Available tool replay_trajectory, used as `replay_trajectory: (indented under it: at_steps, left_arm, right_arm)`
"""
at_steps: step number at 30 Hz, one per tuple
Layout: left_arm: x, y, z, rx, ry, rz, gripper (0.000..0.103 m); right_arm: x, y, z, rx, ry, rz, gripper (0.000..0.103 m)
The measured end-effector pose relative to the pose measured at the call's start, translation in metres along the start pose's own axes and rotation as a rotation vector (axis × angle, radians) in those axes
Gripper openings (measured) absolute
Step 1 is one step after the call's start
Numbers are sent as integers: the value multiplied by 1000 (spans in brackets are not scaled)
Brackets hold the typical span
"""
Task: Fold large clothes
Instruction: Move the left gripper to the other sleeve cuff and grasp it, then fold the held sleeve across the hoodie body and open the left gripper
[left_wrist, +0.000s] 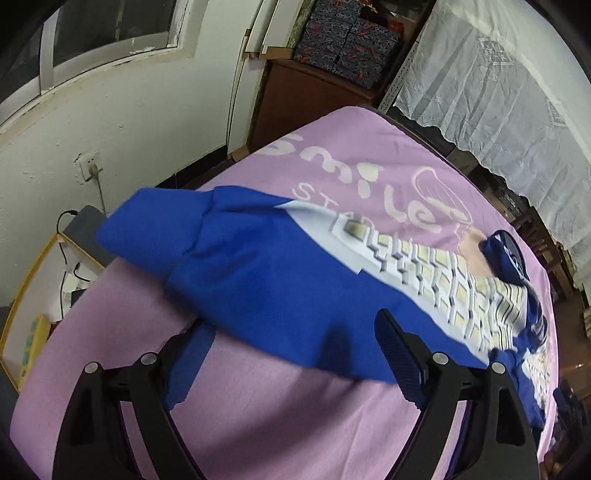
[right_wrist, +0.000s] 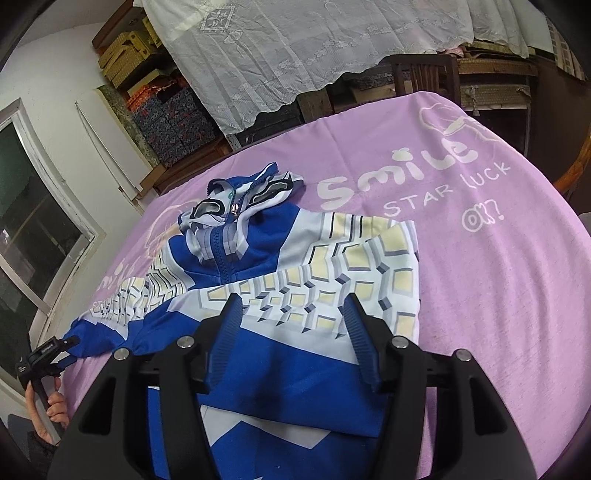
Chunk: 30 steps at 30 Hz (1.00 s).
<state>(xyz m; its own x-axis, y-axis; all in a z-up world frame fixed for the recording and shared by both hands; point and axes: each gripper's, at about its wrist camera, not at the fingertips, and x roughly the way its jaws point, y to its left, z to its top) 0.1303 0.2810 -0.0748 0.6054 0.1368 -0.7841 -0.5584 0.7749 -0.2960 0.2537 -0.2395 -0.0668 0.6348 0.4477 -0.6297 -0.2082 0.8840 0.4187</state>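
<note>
- Jacket (right_wrist: 295, 258), blue with white and pale-yellow block pattern, zip front, lies spread on the counter under a lilac cloth (right_wrist: 480, 277) printed "Smile STAR LUCK".
- Right wrist view: jacket fills centre and lower centre; collar/hood bunched at upper centre, zip running down toward the fingers.
- Right gripper (right_wrist: 293, 328): blue ribbed fingers (right_wrist: 360, 343) about half apart, over the patterned panel and blue hem at lower centre. Fabric sits in the gap below them; pads not seen pressing it, nothing gripped.
- Same view, lower left edge: left gripper (right_wrist: 70, 341) at the blue sleeve cuff, tip touching or just at the fabric; cannot tell which. A hand (right_wrist: 55, 402) holds its handle.
- Left wrist view: jacket runs as a diagonal band from centre left to right edge, blue part near, patterned part farther right; picture blurred.
- Left gripper (left_wrist: 291, 354): fingers (left_wrist: 399, 354) wide apart at bottom of frame. Blue edge of the garment lies across the gap and over the left finger; no pinch visible, nothing held.
- Upper frame, both views: white lace curtain (right_wrist: 295, 48).
</note>
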Motion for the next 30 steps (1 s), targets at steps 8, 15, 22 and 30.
replay_trajectory:
  at_steps: [8,15,22,30]
  left_arm:
    - [8,10,12,-61,-30,-25,22]
    - [-6,-19,14,68,-70,28,5]
    - [-32,-91,15,254,-151,62,5]
    - [-42,-183,-5,433,-175,9,5]
  right_arm:
    - [-18,8,1,-13,-54,17,56]
    - [-36,29,-4,-88,-93,35,56]
    - [-34,26,-4,-77,-79,36,56]
    - [-38,11,1,-18,-90,36,56]
